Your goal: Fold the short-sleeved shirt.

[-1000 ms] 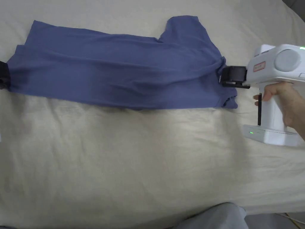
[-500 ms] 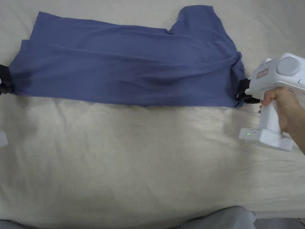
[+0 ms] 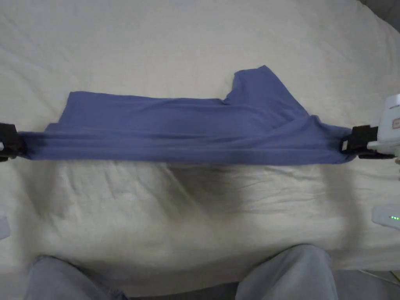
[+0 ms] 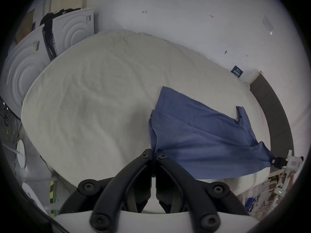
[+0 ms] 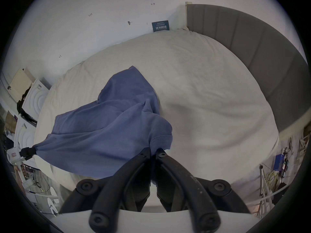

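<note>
Head view: blue shirt [image 3: 187, 134] stretched taut above the bed [image 3: 195, 47], near edge lifted, far edge resting on it; left tongs [image 3: 15, 145] and right tongs [image 3: 349, 145] hold opposite ends, likely to smooth it before folding.

Left gripper view: tongs clamped on the shirt's hem end.

Right gripper view: tongs clamped on the collar end. Dark wall sign [image 5: 160, 26] beyond the shirt, writing illegible.

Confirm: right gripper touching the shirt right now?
Touching. In the right gripper view, the right gripper has both jaws closed on a bunched edge of the blue shirt, fabric pinched between them.
</note>
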### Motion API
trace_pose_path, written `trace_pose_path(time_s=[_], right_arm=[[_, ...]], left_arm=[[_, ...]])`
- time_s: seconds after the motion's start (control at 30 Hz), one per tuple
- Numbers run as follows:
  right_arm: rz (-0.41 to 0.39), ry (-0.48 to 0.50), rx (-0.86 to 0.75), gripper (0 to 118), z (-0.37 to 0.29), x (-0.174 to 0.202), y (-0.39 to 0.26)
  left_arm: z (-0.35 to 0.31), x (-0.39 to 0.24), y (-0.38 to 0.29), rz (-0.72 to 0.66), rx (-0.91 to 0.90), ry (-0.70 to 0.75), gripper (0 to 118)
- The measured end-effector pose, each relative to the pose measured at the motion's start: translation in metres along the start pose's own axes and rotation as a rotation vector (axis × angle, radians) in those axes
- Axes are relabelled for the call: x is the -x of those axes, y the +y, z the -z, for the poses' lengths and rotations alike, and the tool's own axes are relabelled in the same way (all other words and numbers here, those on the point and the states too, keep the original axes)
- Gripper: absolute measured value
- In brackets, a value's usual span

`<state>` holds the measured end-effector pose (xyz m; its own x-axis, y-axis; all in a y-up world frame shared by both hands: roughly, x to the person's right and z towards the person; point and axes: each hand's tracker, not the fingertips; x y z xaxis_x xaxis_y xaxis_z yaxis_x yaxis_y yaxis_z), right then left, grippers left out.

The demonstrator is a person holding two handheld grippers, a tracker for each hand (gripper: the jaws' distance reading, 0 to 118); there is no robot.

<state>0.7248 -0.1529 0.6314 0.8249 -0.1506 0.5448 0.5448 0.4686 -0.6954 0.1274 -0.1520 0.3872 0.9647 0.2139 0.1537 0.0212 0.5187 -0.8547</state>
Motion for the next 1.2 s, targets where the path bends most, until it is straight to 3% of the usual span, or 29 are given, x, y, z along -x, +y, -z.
trace_pose_path(time_s=[0.2,0.23,0.27,0.3,0.33,0.37,0.4,0.6,0.73,0.87,0.93,0.97,1.03,1.07,1.13,1.2], right_arm=[[-0.011,-0.03,0.048,11,0.018,-0.006,-0.081],[-0.01,-0.036,0.047,20,0.02,-0.006,-0.087],[-0.014,-0.059,0.043,41,0.02,-0.005,-0.09],[-0.027,-0.089,0.034,76,0.018,-0.002,-0.091],[-0.036,-0.103,0.019,95,0.015,-0.001,-0.091],[-0.042,-0.104,-0.007,103,0.009,0.0,-0.089],[-0.053,-0.103,-0.061,103,-0.001,0.003,-0.087],[-0.164,-0.06,-0.501,117,-0.071,0.049,-0.073],[-0.234,-0.011,-0.747,118,-0.097,0.085,-0.08],[-0.249,-0.02,-0.821,118,-0.103,0.11,-0.084],[-0.205,-0.005,-0.862,118,-0.103,0.115,-0.087],[-0.191,-0.003,-0.863,118,-0.101,0.116,-0.087],[-0.175,0.014,-0.868,118,-0.1,0.119,-0.088],[-0.169,0.032,-0.866,111,-0.099,0.12,-0.089],[-0.172,0.046,-0.869,73,-0.096,0.123,-0.09],[-0.187,0.032,-0.87,19,-0.094,0.129,-0.091]], left_arm=[[0.028,0.018,-0.077,0.022,0.102,0.055,8],[0.032,0.021,-0.084,0.006,0.117,0.058,20],[0.034,0.022,-0.088,-0.007,0.12,0.071,44],[0.034,0.024,-0.09,-0.014,0.111,0.08,84],[0.034,0.026,-0.089,-0.019,0.102,0.08,106],[0.031,0.026,-0.087,-0.026,0.081,0.077,116],[0.024,0.025,-0.083,-0.03,0.028,0.069,118],[-0.033,-0.019,-0.058,0.103,-0.369,0.092,118],[-0.06,-0.059,-0.06,0.212,-0.615,0.132,118],[-0.07,-0.083,-0.067,0.229,-0.726,0.117,118],[-0.071,-0.092,-0.072,0.232,-0.769,0.114,118],[-0.073,-0.096,-0.075,0.241,-0.8,0.113,115],[-0.073,-0.102,-0.08,0.264,-0.819,0.117,96],[-0.074,-0.105,-0.082,0.281,-0.832,0.114,82],[-0.072,-0.111,-0.085,0.31,-0.846,0.111,42],[-0.068,-0.116,-0.085,0.335,-0.839,0.104,14]])
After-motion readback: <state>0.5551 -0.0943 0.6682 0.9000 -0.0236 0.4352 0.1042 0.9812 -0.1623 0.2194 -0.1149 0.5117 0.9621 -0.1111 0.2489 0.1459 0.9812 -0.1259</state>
